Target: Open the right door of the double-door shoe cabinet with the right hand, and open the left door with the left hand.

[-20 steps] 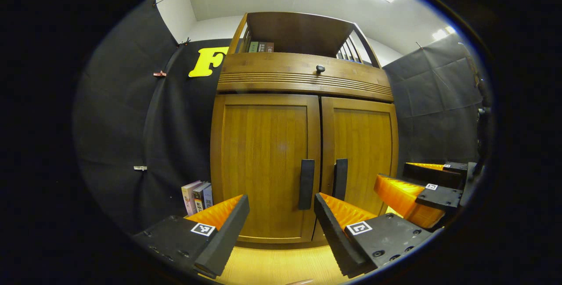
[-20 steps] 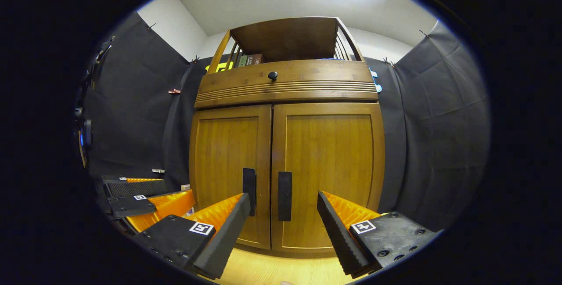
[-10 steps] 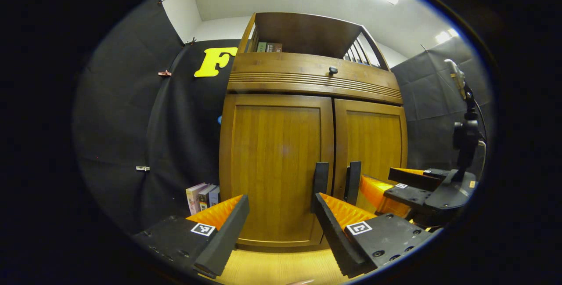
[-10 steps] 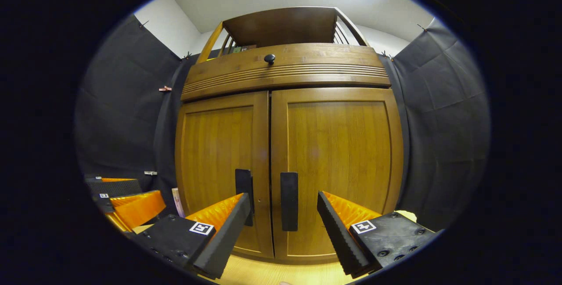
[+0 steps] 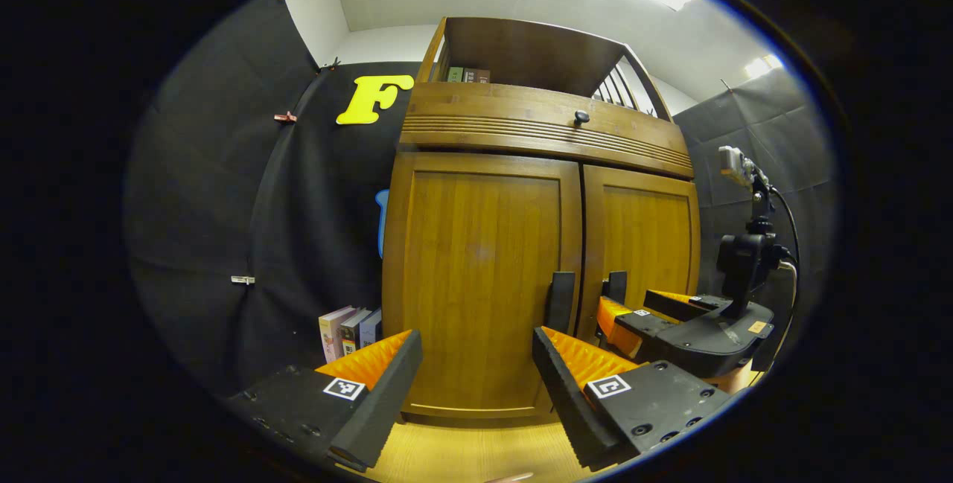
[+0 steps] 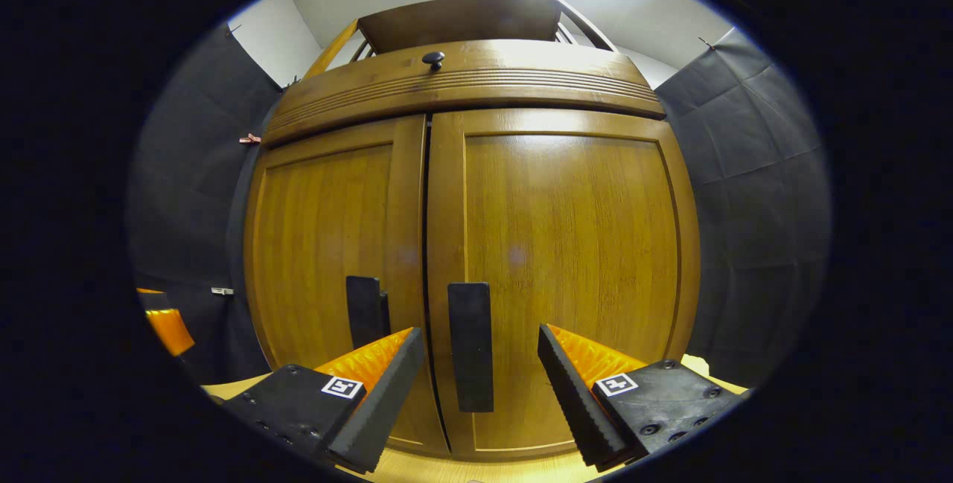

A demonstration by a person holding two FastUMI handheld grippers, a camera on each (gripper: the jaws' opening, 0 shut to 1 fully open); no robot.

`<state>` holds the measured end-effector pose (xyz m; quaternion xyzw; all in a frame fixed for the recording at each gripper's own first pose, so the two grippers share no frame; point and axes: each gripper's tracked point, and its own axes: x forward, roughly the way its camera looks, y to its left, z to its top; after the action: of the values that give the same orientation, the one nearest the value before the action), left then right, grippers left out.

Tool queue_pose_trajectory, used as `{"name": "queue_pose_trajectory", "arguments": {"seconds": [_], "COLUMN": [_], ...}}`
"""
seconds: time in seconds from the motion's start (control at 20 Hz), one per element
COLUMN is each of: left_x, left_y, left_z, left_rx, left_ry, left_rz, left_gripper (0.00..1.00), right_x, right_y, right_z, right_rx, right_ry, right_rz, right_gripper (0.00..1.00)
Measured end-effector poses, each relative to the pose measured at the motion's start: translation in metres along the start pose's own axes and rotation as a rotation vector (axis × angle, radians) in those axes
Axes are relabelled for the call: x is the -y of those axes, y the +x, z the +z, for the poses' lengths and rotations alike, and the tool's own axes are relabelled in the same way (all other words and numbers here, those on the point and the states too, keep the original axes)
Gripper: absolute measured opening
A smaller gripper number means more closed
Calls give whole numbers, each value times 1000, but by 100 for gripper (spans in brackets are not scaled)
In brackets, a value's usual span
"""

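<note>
There is one brown wooden shoe cabinet (image 6: 476,245) with two doors, and both doors are sitting shut with only a thin dark line between them. The left door (image 5: 476,274) and the right door (image 6: 566,274) each have one flat black handle, so there are two handles. One small round black knob (image 6: 432,59) is sitting on the wide band above the doors.

In the right gripper view, the right hand-held gripper (image 6: 480,386) is pointing at the right door's black handle (image 6: 470,345). Its two fingers are spread wide apart, one on each side of the handle, and they are not touching it. The left door's black handle (image 6: 366,310) is partly hidden behind one finger.

In the left gripper view, the left hand-held gripper (image 5: 476,386) is also spread wide apart and holding nothing. It is facing the left door from near, and the handle stands just above its right finger. Farther right, the other hand-held gripper is covering the low part of the right door.

Three upright books (image 5: 348,330) are standing left of the cabinet, cut off at the bottom. A few more books on the top shelf are hard to make out. A strip of pale wooden floor (image 5: 476,453) is lying in front of the doors.
</note>
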<state>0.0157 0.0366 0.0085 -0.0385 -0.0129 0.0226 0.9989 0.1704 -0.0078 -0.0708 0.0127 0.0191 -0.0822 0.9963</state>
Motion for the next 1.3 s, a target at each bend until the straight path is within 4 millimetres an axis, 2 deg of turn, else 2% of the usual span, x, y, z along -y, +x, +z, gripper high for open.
{"name": "queue_pose_trajectory", "arguments": {"seconds": [0.15, 0.25, 0.35, 0.45, 0.5, 0.55, 0.6, 0.65, 0.7, 0.75, 0.8, 0.85, 0.95, 1.0, 1.05, 1.2, 1.25, 1.3], "left_x": [-3, -4, -4, -5, -6, -5, -6, -8, -8, -9, -11, -13, -15, -15, -14, -10, -9, -7], "left_y": [5, 8, 12, 15, 16, 16, 16, 17, 17, 17, 15, 15, 13, 12, 12, 9, 8, 6], "left_z": [-3, -5, -8, -12, -13, -15, -17, -18, -20, -20, -20, -18, -17, -17, -17, -16, -15, -15], "left_rx": [-7, -14, -23, -34, -36, -39, -42, -48, -51, -51, -48, -46, -44, -44, -45, -44, -44, -44], "left_ry": [-10, -24, -31, -36, -42, -45, -45, -44, -43, -44, -42, -39, -30, -27, -25, -25, -24, -22], "left_rz": [1, 0, -2, -1, -2, 0, 4, 7, 9, 12, 18, 25, 38, 40, 41, 41, 42, 41], "left_gripper": [94, 94, 94, 92, 94, 92, 94, 92, 94, 94, 94, 94, 94, 94, 94, 92, 94, 94], "right_x": [1, 2, -1, -10, -11, -11, -9, -10, -10, -10, -10, -9, -9, -9, -8, -6, -5, -3], "right_y": [11, 17, 23, 23, 21, 29, 27, 26, 26, 26, 26, 23, 19, 14, 8, -12, -18, -25], "right_z": [-4, -12, -20, -28, -27, -29, -31, -29, -30, -30, -30, -31, -29, -29, -29, -25, -24, -22], "right_rx": [13, -4, -27, -48, -46, -34, -38, -34, -37, -42, -46, -47, -52, -55, -58, -62, -65, -66], "right_ry": [-9, -4, 4, 2, -17, -42, -63, -69, -66, -59, -55, -59, -66, -60, -55, -51, -49, -47], "right_rz": [-6, -9, 5, 45, 34, 31, 18, 11, 13, 17, 22, 27, 39, 51, 65, 105, 116, 127], "right_gripper": [96, 92, 92, 66, 53, 40, 40, 22, 27, 22, 22, 27, 27, 27, 23, 27, 22, 27]}}
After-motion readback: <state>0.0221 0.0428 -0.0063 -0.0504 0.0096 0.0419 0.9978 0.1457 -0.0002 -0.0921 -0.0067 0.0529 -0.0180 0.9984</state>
